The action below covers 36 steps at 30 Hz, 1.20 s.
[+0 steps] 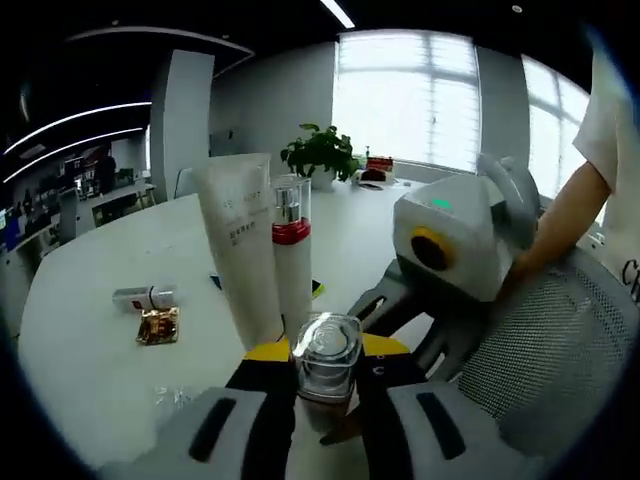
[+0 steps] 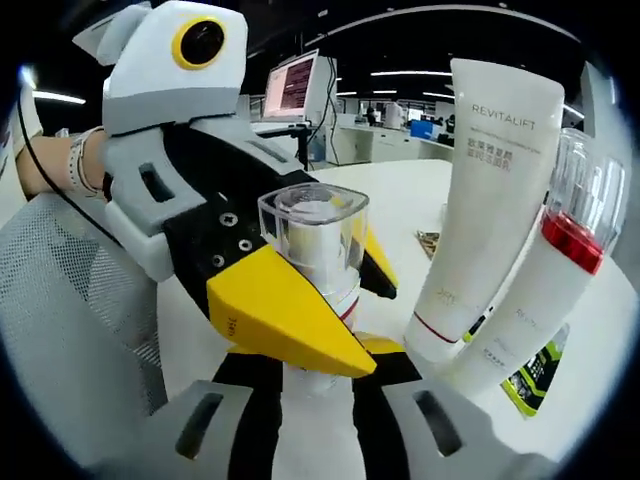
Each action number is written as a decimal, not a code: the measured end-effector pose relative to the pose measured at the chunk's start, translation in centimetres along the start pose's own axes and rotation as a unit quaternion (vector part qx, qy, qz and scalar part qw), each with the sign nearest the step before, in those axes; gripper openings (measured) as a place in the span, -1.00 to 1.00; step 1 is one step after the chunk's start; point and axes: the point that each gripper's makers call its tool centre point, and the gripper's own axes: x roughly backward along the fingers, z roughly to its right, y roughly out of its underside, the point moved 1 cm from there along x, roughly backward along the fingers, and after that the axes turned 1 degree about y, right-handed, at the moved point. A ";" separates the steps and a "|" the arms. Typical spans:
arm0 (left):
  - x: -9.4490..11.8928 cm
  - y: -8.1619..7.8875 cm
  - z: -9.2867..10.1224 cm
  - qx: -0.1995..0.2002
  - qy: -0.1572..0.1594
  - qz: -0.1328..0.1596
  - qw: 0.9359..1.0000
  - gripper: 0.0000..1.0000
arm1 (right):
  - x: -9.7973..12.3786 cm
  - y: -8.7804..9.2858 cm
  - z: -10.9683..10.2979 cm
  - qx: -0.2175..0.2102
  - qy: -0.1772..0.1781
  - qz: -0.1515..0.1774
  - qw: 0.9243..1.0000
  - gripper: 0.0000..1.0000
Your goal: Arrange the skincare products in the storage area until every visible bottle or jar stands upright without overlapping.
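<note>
A small bottle with a clear, square cap (image 1: 327, 352) stands at the near edge of the white table (image 1: 100, 300), and both grippers are on it. In the left gripper view the left gripper (image 1: 325, 385) has its yellow-tipped jaws closed narrow on the bottle just under the cap. In the right gripper view the right gripper (image 2: 318, 375) holds the same bottle (image 2: 318, 240) low on its white body, its jaws drawn in against it, while the left gripper's yellow jaw crosses in front. Just beside it stand a tall white tube (image 1: 240, 250) resting on its cap and a slim white bottle with a red band and clear top (image 1: 292, 250), close together and perhaps touching. Well apart on the table lie a small white bottle on its side (image 1: 145, 296) and a gold packet (image 1: 158, 325). The held bottle looks light and stiff, with a smooth, slick plastic skin and a hard clear cap that could pop off or scratch; the body below the cap seems the safer hold. The tall tube is probably soft-walled and top-heavy, so it would tip at a nudge. The lying bottle would likely roll if pushed.
</note>
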 end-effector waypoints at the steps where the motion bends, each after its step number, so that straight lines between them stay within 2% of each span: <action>1: 0.0 0.0 0.1 0.001 0.003 0.001 1.000 -0.65 | 0.0 0.1 0.1 -0.004 -0.001 -0.004 1.000 -0.41; 11: -0.1 0.2 0.2 -0.022 0.006 -0.006 1.000 -0.42 | 0.0 0.4 -0.5 0.019 -0.011 -0.020 1.000 -0.30; 15: 0.2 0.8 -0.1 -0.040 -0.001 -0.027 0.999 -0.36 | 0.1 0.7 -0.3 0.022 -0.018 -0.031 0.999 -0.28; 20: 0.4 2.1 -0.8 -0.037 -0.006 -0.058 0.998 -0.33 | 0.3 1.8 -0.7 0.028 -0.035 -0.060 0.997 -0.26; 27: 0.7 4.6 -0.9 -0.062 -0.010 -0.124 0.990 -0.34 | 0.9 2.4 -0.7 0.042 -0.044 -0.086 0.994 -0.30; 33: 1.1 5.5 -1.6 -0.050 -0.018 -0.146 0.988 -0.38 | 1.3 2.7 -0.3 0.050 -0.039 -0.101 0.993 -0.39; 36: 1.3 5.8 -1.5 -0.045 -0.016 -0.156 0.987 -0.50 | 1.5 2.6 -0.2 0.047 -0.037 -0.102 0.993 -0.39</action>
